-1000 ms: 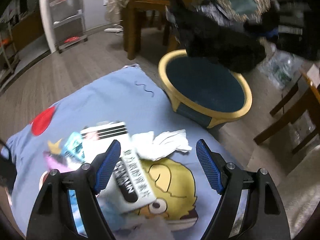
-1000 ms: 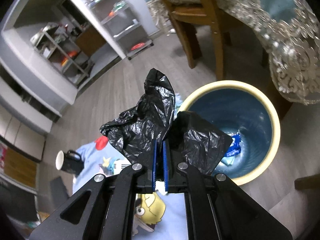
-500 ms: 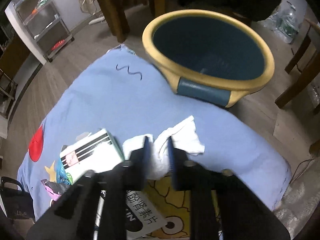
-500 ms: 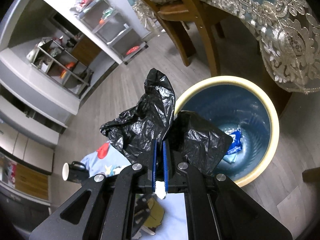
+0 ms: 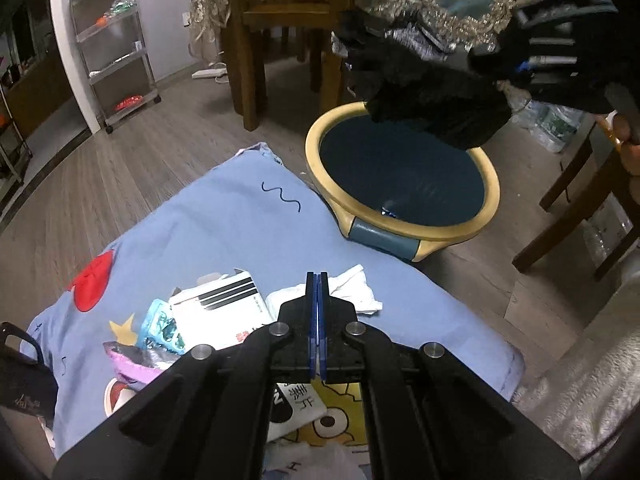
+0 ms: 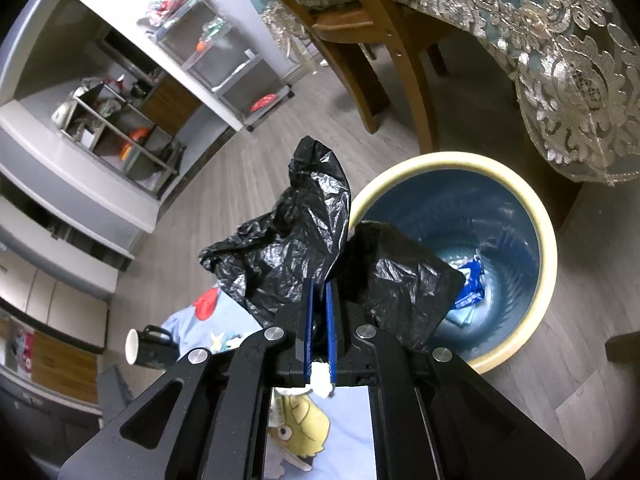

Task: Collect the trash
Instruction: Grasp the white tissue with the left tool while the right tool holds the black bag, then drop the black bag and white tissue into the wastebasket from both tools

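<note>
My left gripper (image 5: 317,280) is shut with nothing between its pads, above the blue cartoon sheet (image 5: 224,224). A crumpled white tissue (image 5: 356,290) lies on the sheet just past the tips. A white striped packet (image 5: 224,304) and a light blue wrapper (image 5: 162,326) lie to the left. My right gripper (image 6: 319,292) is shut on a black plastic bag (image 6: 304,240) and holds it above the near rim of the blue bin with a yellow rim (image 6: 532,216). The bag (image 5: 428,92) and the bin (image 5: 400,224) also show in the left wrist view. Blue scraps (image 6: 472,280) lie in the bin.
A wooden chair (image 5: 288,24) and a table with a lace-edged cloth (image 6: 540,40) stand behind the bin. A metal shelf cart (image 5: 116,40) is at the far left. A dark mug (image 6: 150,346) sits by the sheet. Dark chair legs (image 5: 576,192) stand at right.
My left gripper was open over the tissue, closed about it, and is now shut and raised with the tissue still lying on the sheet. The right gripper keeps holding the bag over the bin.
</note>
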Demonstrator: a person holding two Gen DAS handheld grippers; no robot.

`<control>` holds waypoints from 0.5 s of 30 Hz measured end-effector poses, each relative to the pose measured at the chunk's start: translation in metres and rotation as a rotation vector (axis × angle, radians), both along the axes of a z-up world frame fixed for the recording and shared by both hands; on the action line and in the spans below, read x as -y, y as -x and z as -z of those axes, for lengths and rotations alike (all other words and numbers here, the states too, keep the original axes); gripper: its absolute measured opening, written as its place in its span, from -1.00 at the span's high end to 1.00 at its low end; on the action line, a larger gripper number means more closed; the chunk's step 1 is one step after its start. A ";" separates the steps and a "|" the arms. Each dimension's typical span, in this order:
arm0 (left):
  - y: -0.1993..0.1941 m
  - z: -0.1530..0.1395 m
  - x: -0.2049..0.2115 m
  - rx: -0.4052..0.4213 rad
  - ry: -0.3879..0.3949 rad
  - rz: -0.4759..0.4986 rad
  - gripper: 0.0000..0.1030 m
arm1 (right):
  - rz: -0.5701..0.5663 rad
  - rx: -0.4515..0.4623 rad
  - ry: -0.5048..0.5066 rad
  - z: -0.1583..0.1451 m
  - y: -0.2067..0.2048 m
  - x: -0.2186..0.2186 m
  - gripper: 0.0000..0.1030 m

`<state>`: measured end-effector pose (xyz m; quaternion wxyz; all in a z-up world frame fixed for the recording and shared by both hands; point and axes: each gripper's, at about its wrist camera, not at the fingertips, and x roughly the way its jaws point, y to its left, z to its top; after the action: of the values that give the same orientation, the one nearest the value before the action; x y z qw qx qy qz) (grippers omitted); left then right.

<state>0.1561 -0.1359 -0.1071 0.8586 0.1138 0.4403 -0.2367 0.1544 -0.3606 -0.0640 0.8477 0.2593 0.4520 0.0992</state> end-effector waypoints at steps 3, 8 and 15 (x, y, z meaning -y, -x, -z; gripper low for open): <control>0.002 0.004 0.001 -0.042 -0.003 0.008 1.00 | 0.002 -0.001 0.000 0.000 0.000 -0.001 0.86; -0.003 0.029 0.008 -0.083 -0.081 -0.003 0.60 | 0.002 0.005 -0.006 0.000 0.000 -0.001 0.86; -0.021 0.067 0.024 -0.139 -0.196 0.021 0.14 | -0.008 -0.018 -0.030 0.005 -0.003 0.000 0.86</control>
<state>0.1770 -0.1603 -0.1738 0.8083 0.1851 0.5184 -0.2089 0.1571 -0.3602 -0.0691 0.8392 0.2713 0.4589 0.1071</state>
